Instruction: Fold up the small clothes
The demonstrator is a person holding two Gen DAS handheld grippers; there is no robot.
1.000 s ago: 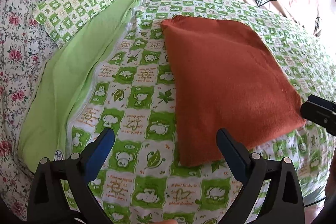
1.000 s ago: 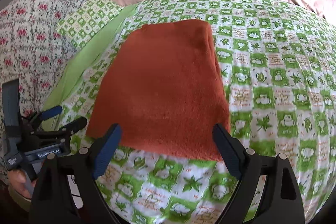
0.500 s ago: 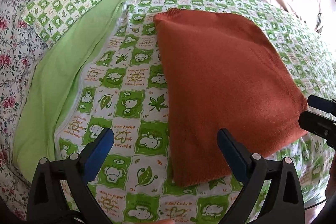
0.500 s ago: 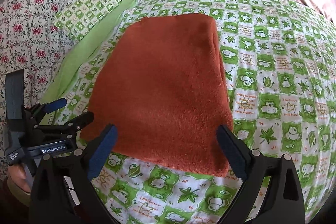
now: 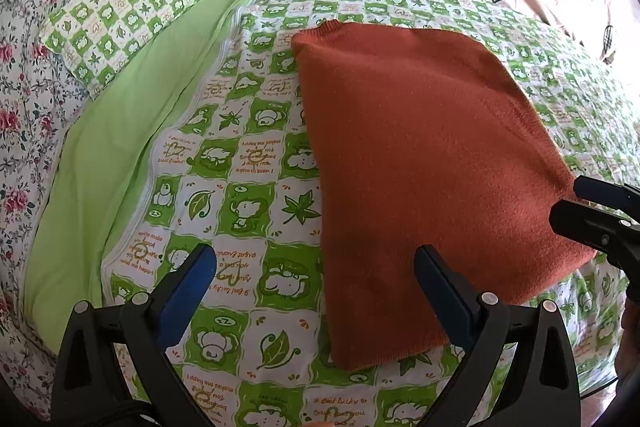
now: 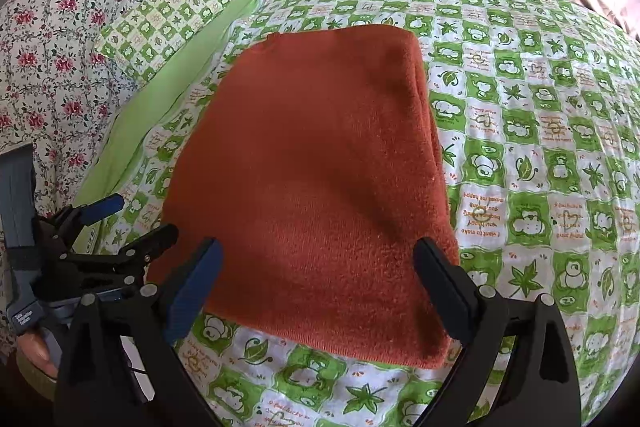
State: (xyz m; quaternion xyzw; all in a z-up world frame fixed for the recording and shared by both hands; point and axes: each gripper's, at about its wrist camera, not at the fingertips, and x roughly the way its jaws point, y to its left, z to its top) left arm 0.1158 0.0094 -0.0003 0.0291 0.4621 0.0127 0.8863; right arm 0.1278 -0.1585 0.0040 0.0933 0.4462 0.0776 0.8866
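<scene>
My right gripper has its jaws wide apart with nothing clamped, hovering over the near edge of the folded rust-red garment. My left gripper is also open and empty; the garment's near left corner lies between its fingers. The garment rests on the green checked blanket, its long axis running away from me, so I judge the right hand is nearer.

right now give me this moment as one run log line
item: folded rust-orange sweater flat on green checked quilt | left tongs: open, empty | right tongs: open, empty, over near edge | step: fold looks done
</scene>
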